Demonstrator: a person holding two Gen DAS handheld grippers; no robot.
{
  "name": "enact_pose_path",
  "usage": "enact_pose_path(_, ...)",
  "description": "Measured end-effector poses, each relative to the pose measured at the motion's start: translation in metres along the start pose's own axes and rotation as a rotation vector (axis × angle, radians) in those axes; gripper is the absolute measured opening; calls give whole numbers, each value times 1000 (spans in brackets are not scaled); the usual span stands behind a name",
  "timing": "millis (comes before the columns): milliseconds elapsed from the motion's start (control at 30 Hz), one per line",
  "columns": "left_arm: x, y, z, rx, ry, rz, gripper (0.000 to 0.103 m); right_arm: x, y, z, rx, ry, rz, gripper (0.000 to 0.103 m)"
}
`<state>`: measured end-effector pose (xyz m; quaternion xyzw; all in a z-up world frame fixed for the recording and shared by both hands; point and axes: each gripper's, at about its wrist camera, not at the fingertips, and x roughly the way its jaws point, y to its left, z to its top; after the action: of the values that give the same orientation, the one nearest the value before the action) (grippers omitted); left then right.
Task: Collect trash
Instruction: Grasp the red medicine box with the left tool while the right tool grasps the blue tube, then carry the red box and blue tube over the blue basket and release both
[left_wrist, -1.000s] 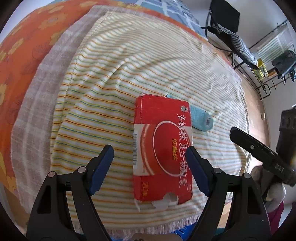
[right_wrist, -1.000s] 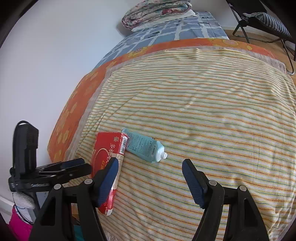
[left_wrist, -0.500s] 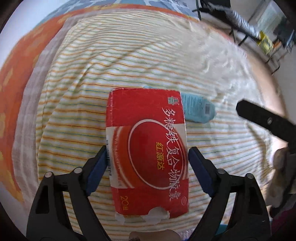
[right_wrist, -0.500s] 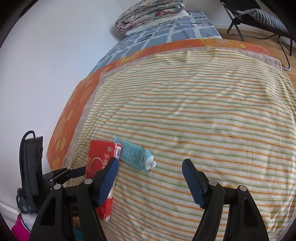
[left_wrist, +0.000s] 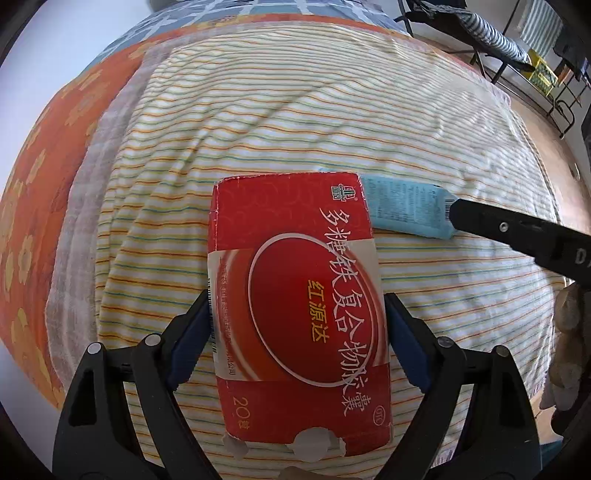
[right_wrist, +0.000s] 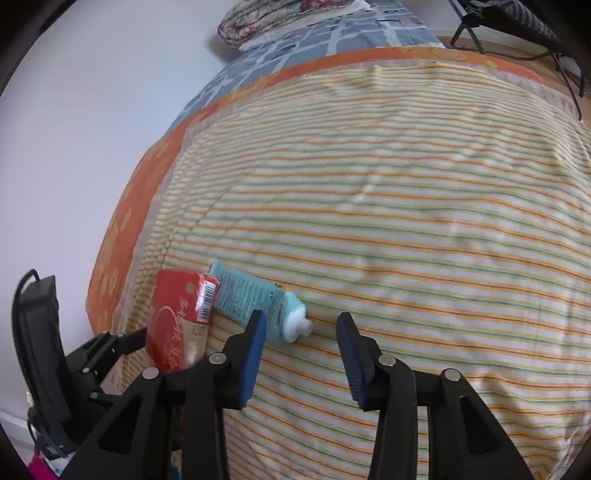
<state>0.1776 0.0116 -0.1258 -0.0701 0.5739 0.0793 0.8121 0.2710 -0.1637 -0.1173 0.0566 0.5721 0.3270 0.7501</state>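
While the red carton (left_wrist: 295, 310) lies flat on the striped blanket (left_wrist: 332, 110) near its front edge, the left gripper (left_wrist: 295, 325) has its two blue pads set against the carton's long sides, one on each; whether they are pressing hard enough to hold it cannot be told, and the carton looks unlifted. Just beyond the carton's far right corner, touching it, lies the light blue tube (right_wrist: 258, 302), its white capless nozzle pointing away from the carton. The right gripper (right_wrist: 301, 350) hovers over the blanket on the tube's nozzle side, jaws spread wide and holding nothing, one pad overlapping the tube in its own view.

As a judgement, the collecting is at an early stage: both pieces of trash rest on the blanket, and no bin or bag shows in either view. The carton's pickup seems about to happen; the tube remains to be grasped, and both must then be carried off.
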Motion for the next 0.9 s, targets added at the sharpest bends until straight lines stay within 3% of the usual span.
enact_pose_path(100, -5, 9, -3, -9, -4, -17, 90, 3, 4, -1, -6, -11, -17, 39)
enact_pose_path(233, -11, 11, -8, -8, -11, -23, 90, 7, 13, -2, -40, -26, -49, 21)
enact_pose_path(533, -35, 28, -14, -20, -49, -52, 90, -12, 42, -10, -183, -108, -155, 18)
enact_pose_path(767, -48, 19, -18, 4, -82, -58, 89, -43, 44, -16, -237, -188, -238, 18)
enact_pose_path(900, -51, 15, -21, 8, -87, -62, 89, -58, 40, -17, -222, -218, -243, 18)
